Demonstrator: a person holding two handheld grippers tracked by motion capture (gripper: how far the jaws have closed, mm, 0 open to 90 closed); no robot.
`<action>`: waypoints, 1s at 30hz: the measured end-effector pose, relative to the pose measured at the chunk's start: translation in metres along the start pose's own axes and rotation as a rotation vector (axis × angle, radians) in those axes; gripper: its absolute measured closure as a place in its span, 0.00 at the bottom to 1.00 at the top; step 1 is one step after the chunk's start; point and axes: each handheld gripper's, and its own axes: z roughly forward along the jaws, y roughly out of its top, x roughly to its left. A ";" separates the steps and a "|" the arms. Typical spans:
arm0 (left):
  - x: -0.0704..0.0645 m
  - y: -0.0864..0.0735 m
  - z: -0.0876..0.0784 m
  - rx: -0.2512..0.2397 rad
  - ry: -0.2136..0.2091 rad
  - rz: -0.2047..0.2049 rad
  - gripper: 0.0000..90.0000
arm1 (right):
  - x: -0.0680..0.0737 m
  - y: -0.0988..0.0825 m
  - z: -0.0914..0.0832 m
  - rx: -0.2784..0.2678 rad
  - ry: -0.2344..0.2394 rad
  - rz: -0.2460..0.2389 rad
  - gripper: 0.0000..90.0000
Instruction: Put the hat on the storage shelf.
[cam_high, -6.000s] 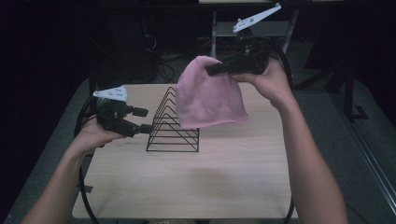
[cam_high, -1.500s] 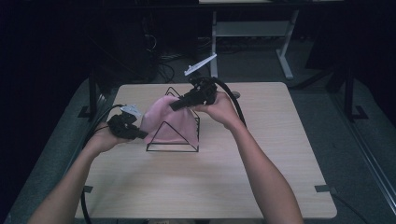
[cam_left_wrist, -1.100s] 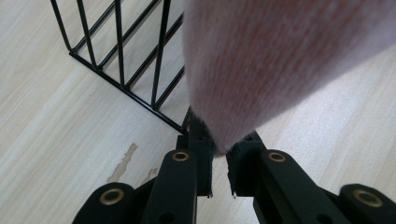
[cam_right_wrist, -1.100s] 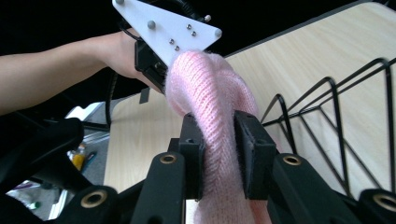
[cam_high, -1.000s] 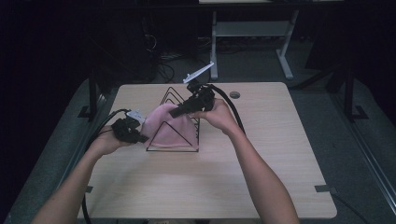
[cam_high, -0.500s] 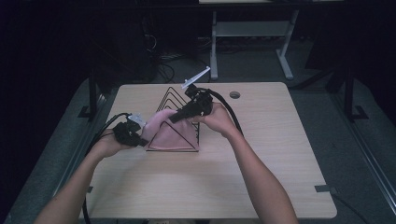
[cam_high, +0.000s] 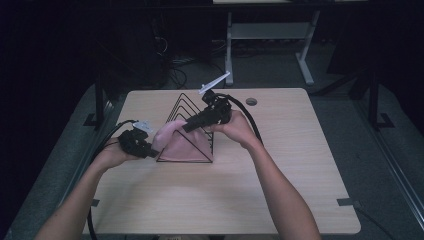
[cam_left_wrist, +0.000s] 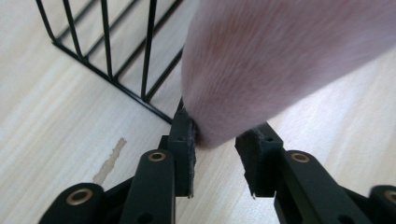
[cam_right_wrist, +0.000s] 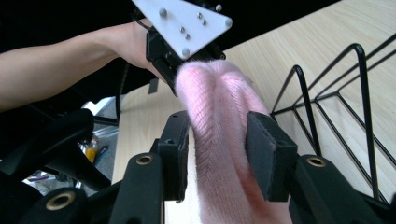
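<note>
The pink knit hat (cam_high: 177, 142) lies draped over the near end of the black wire rack (cam_high: 192, 117) on the counter (cam_high: 280, 190), stretched between my two grippers. My left gripper (cam_left_wrist: 215, 140) sits at the hat's low left edge, its jaws having just been opening: the left pad touches the knit, the right pad stands clear of it, so the grip is loose. My right gripper (cam_right_wrist: 219, 154), above the rack's peak, straddles a ridge of the hat; its jaws have also just been opening and stand apart beside the fabric without pinching it.
</note>
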 end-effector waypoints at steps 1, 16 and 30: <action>0.000 0.001 -0.003 -0.003 0.006 0.009 0.75 | 0.000 0.000 -0.001 -0.002 0.000 -0.005 0.66; 0.001 0.005 -0.010 0.000 0.006 -0.002 0.96 | 0.003 0.007 0.004 -0.038 -0.045 -0.051 0.91; 0.001 0.006 -0.008 0.013 0.010 -0.013 0.96 | 0.002 0.005 0.005 -0.037 -0.028 -0.030 0.80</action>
